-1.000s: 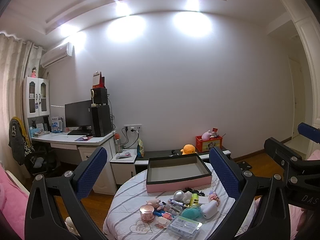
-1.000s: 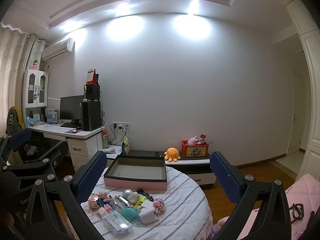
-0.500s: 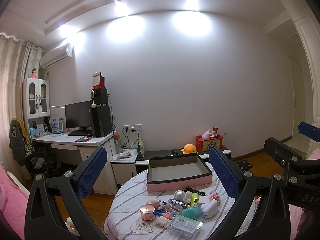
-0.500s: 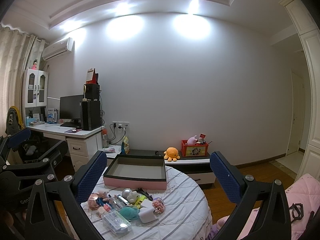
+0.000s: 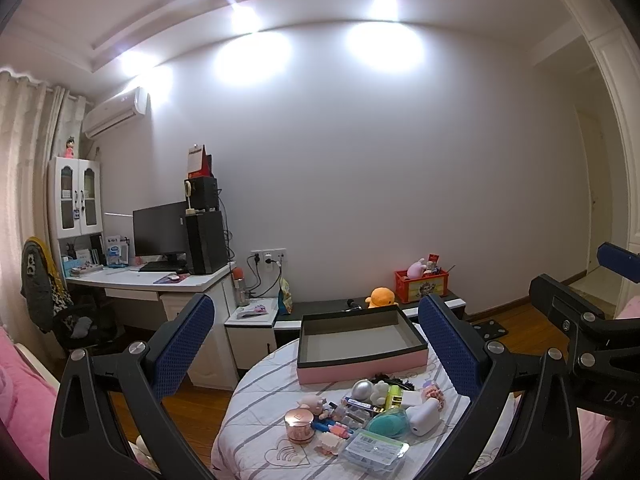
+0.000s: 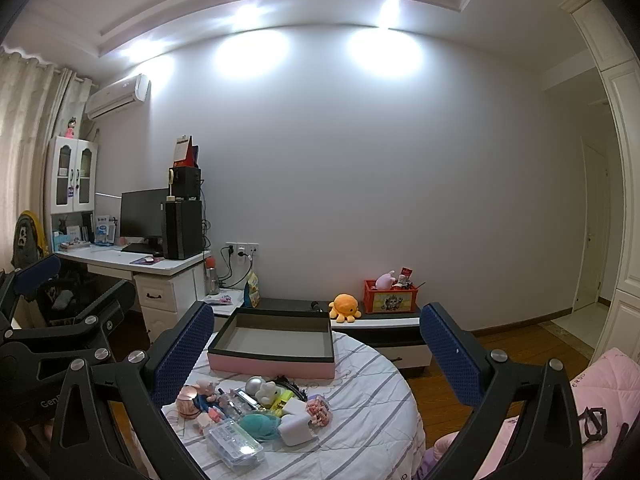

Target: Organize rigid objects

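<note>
Both grippers held high and spread wide, nothing in either, the pile not yet touched.

My left gripper (image 5: 316, 344) and right gripper (image 6: 314, 344) hover well above the clutter (image 5: 360, 416), jaws apart and empty. I'd drop toward one hard item at the edge first, probably the clear plastic case (image 6: 234, 438) (nearest me, flat, easy to pinch across its short side), and carry it to the pink-sided tray (image 5: 360, 346), which sits empty just behind the pile. The round table (image 6: 372, 412) wears a striped cloth that could snag, so I'd lift cleanly. Beyond: a desk with monitor (image 5: 160, 232), an orange plush (image 6: 345, 307), wood floor.
</note>
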Demonstrator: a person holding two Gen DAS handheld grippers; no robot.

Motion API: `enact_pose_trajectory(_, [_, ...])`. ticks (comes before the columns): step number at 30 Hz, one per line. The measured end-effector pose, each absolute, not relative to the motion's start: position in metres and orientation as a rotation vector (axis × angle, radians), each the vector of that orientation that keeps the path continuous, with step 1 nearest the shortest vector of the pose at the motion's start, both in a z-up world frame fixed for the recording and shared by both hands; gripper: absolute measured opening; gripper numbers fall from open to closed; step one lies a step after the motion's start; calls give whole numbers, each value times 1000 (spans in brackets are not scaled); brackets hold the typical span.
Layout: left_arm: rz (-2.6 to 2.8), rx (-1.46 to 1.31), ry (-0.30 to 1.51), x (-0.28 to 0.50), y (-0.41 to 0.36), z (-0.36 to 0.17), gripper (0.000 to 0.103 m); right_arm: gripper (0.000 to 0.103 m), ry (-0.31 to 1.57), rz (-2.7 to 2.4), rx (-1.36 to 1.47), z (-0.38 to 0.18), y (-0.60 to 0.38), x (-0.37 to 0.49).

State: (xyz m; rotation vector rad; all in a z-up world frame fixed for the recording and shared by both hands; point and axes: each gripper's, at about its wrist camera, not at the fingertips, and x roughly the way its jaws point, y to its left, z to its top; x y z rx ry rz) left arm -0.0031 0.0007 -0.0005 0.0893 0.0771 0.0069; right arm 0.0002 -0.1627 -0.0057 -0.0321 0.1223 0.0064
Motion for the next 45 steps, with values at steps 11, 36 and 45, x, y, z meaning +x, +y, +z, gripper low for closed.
enact_pose_trajectory(11, [7,90,85,-2,1,-1,103,103,126,5,-39,-6,-159,-1])
enact_pose_trajectory(36, [68,65,277,59,46,-70,103,103,284,-5,5,-70,-178,55])
enact_pose_trajectory(45, [53,47,514,107,69,-152,103,103,512,-1,-18,-151,-185,108])
